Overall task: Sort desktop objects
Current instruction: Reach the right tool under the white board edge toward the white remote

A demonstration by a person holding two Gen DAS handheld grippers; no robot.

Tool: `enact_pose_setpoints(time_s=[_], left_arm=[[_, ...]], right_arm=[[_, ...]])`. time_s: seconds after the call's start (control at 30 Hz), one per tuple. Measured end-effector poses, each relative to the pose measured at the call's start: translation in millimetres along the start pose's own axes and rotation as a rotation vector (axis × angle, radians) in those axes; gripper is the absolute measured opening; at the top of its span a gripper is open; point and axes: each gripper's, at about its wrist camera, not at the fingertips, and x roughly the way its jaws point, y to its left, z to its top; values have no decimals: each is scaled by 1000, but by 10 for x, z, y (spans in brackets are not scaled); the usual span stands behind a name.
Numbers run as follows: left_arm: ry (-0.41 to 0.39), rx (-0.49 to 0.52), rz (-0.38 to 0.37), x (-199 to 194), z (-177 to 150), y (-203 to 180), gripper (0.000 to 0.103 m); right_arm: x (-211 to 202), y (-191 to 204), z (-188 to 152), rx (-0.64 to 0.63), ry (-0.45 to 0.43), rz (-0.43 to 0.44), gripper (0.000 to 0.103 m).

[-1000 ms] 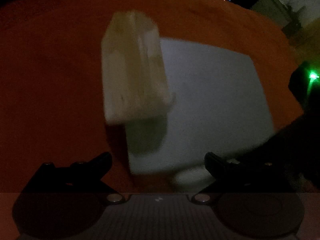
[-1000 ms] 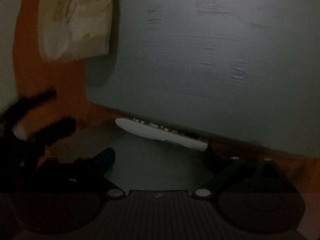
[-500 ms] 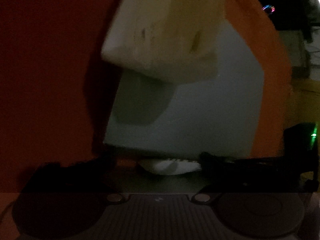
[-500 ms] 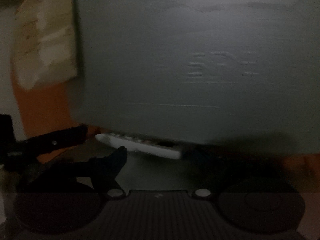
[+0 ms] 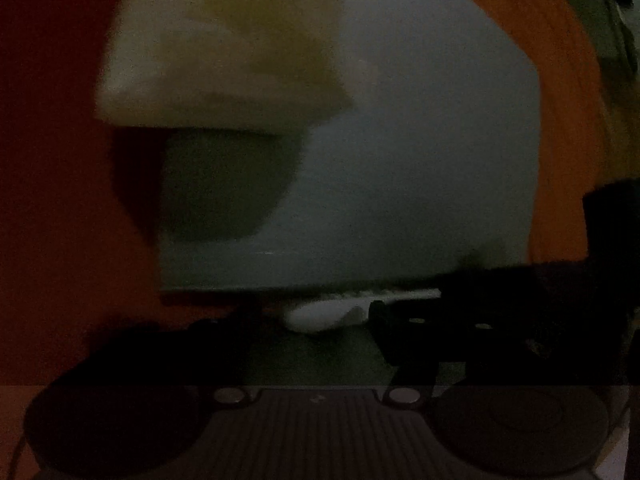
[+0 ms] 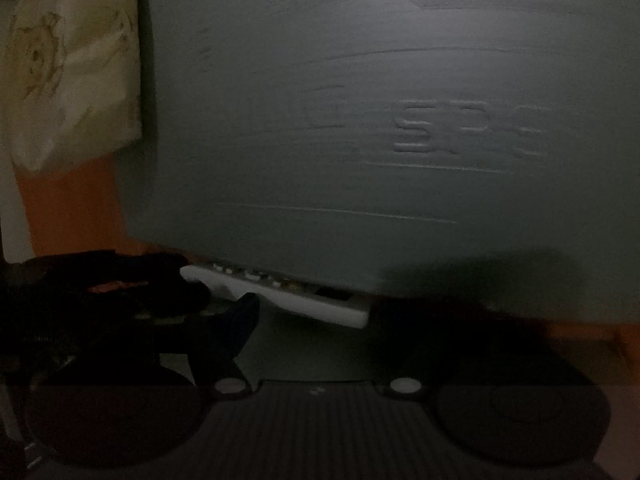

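Both grippers (image 5: pixel 308 320) (image 6: pixel 312 312) flank one white remote (image 6: pixel 276 292), one grey box (image 6: pixel 360 120) behind

A dim home desk – orange wooden tabletop (image 5: pixel 560 80), white remote control (image 6: pixel 280 292).

Orange table (image 5: pixel 568 92), grey box (image 6: pixel 360 120), cream packet (image 5: pixel 224 52), white remote (image 6: pixel 280 292)

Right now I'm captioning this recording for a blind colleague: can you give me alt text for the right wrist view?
Dim close-up: a white remote control lies between the open fingers of the right hand-held gripper, against the near edge of a large grey box lid with embossed lettering. A cream tissue pack stands at upper left on the orange tabletop; the left hand-held gripper reaches in from the left.
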Motion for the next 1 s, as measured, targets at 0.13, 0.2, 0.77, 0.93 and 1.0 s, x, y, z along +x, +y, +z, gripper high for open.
enact_pose_setpoints(time_s=[0.13, 0.2, 0.77, 0.93, 1.0], left_arm=[[-8, -8, 8, 5, -8, -66, 63], [-22, -18, -2, -16, -23, -86, 66], [-113, 0, 13, -145, -228, -11, 56], [-133, -2, 30, -226, -262, 84, 65], [-141, -3, 38, -259, -276, 122, 66]], right_arm=[[-54, -5, -40, -6, -10, 2, 71], [-77, -20, -36, 1, -20, 8, 71], [-620, -11, -347, -93, -167, 64, 64], [-679, -38, -345, -105, -194, 58, 64], [-635, -48, -339, -99, -177, 32, 65]])
